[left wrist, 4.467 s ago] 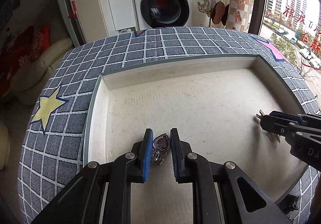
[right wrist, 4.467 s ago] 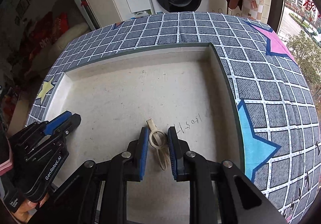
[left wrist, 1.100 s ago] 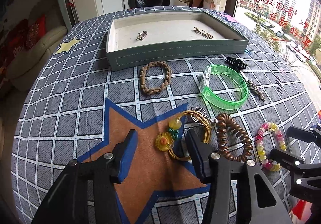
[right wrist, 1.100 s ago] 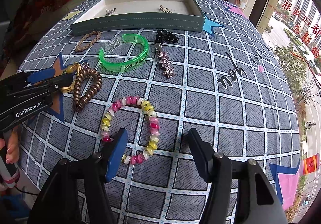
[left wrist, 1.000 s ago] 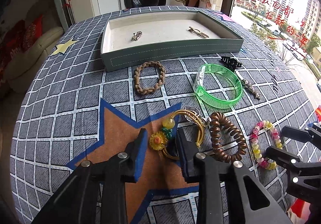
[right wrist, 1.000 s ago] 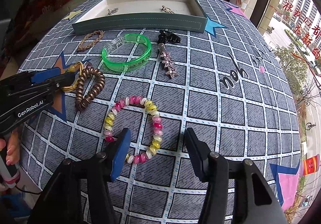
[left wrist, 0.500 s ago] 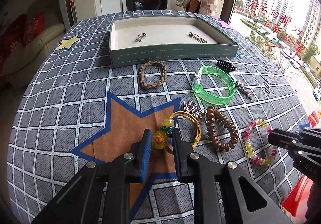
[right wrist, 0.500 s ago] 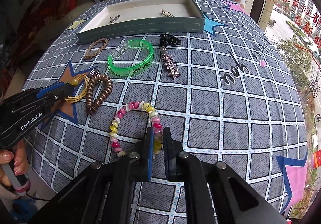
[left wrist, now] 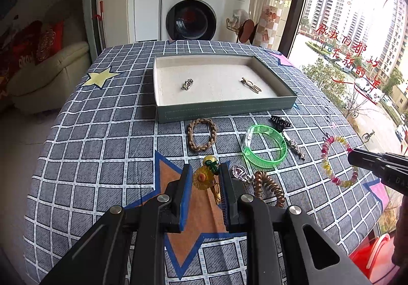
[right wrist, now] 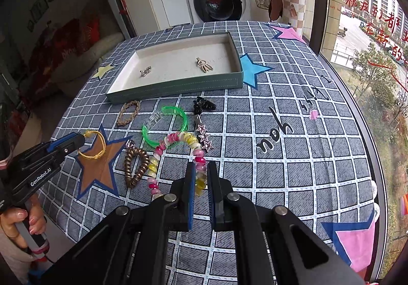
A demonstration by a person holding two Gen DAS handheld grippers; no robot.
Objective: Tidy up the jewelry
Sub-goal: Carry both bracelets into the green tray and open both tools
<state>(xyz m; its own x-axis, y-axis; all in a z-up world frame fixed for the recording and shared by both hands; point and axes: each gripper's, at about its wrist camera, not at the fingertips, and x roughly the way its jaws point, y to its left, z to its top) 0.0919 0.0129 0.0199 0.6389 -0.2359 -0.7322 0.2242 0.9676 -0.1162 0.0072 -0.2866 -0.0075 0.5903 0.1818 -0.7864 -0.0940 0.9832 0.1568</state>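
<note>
While clamped, the beaded bracelet (right wrist: 178,155) dangles pink-and-yellow.

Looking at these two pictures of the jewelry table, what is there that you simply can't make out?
- Left wrist view: part of the yellow cord bracelet with the sunflower charm is hidden by the left gripper.
- Right wrist view: the lower part of the pink and yellow beaded bracelet is hidden by the right gripper.
- Both views: the two small metal pieces in the green tray are too small to identify.

"genrobot.ai" runs in white along the black body of the left gripper (right wrist: 76,140) at the frame's lower left. the checked tablecloth (right wrist: 280,157) reads "you" upside down, right of centre. red chinese characters on the window (right wrist: 369,12), upper right, are not clearly readable.
</note>
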